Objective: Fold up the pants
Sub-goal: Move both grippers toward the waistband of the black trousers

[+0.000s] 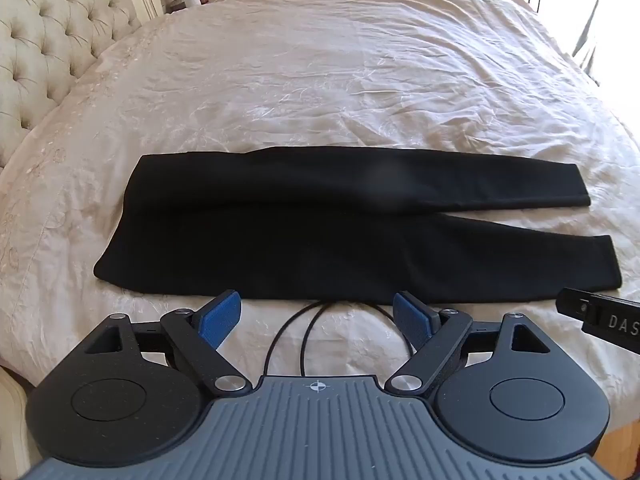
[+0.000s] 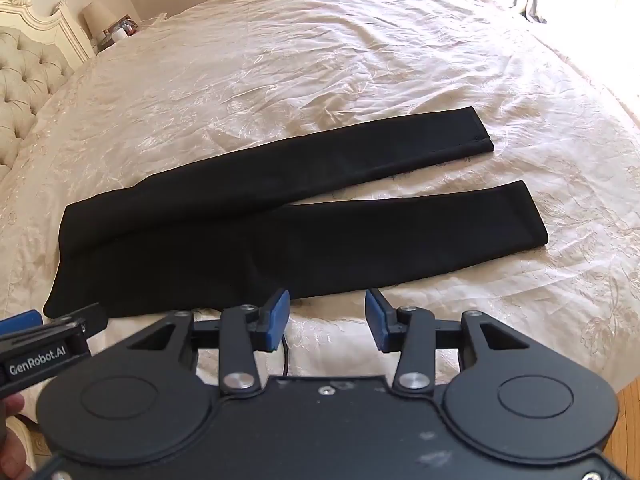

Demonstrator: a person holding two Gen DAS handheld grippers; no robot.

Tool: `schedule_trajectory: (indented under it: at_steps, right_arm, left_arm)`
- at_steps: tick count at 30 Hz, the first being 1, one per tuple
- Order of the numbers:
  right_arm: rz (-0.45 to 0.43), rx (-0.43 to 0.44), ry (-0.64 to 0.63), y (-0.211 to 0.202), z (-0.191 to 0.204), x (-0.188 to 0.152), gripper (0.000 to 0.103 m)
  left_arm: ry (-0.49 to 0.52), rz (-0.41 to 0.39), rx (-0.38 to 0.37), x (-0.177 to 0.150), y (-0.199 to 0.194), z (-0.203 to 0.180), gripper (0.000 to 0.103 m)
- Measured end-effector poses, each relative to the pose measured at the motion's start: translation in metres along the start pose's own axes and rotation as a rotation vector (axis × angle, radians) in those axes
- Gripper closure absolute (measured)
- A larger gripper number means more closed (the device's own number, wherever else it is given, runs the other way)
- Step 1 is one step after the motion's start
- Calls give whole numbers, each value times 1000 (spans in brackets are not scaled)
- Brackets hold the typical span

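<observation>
pants [image 1: 320,232] lying flat across the bed [image 1: 320,80], waist toward the headboard [image 1: 44,40] on the left, legs pointing right.

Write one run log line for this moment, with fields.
pants: flat on bed, unfolded | left tool: open, empty | right tool: open, empty

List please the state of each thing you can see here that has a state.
Black pants: spread flat on the bed, unfolded, legs slightly apart.
Left tongs: open, empty, just short of the pants' near edge.
Right tongs: open, empty, near the pants' edge.
Bedspread: wrinkled, covering the bed.
Black cable: lying looped on the bedspread.
</observation>
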State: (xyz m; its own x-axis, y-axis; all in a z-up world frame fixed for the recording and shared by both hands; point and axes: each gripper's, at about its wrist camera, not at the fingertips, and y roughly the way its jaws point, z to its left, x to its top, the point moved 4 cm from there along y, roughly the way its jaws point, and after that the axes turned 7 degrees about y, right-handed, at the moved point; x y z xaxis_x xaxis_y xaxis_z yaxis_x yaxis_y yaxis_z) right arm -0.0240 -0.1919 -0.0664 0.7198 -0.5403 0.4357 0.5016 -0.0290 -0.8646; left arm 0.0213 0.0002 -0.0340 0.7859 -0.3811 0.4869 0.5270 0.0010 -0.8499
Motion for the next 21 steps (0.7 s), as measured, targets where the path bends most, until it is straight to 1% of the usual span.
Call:
schedule_trajectory:
  at_steps: [3,4,5,8,9,11,13,15,21]
  right_arm:
    - [0,-1,3,-1,-4,0,58]
    - [-1,-2,5,-1,-6,0,58]
    - [-2,-3,3,-3,3,-1,58]
    - [0,-5,8,-5,8,0,58]
    - [3,-4,6,-8,10,0,58]
    - [6,-6,10,-7,15,2,58]
    - [-1,8,1,-6,5,0,58]
    - [-11,12,5,-7,5,2,58]
    - [-35,6,10,-11,8,4,58]
  left_arm:
    - [2,3,-3,0,1,0,20]
    - [5,1,-4,0,-6,-9,20]
    - [5,4,-1,0,-7,-10,20]
    - [10,15,2,0,-8,-16,20]
    - [7,22,-10,-4,-8,-11,20]
    - [1,32,-17,-3,-8,-13,20]
    - [-8,38,-29,-1,-9,-14,20]
    - [-12,29,-38,-1,-7,-9,20]
    - [1,1,-26,10,-12,-14,20]
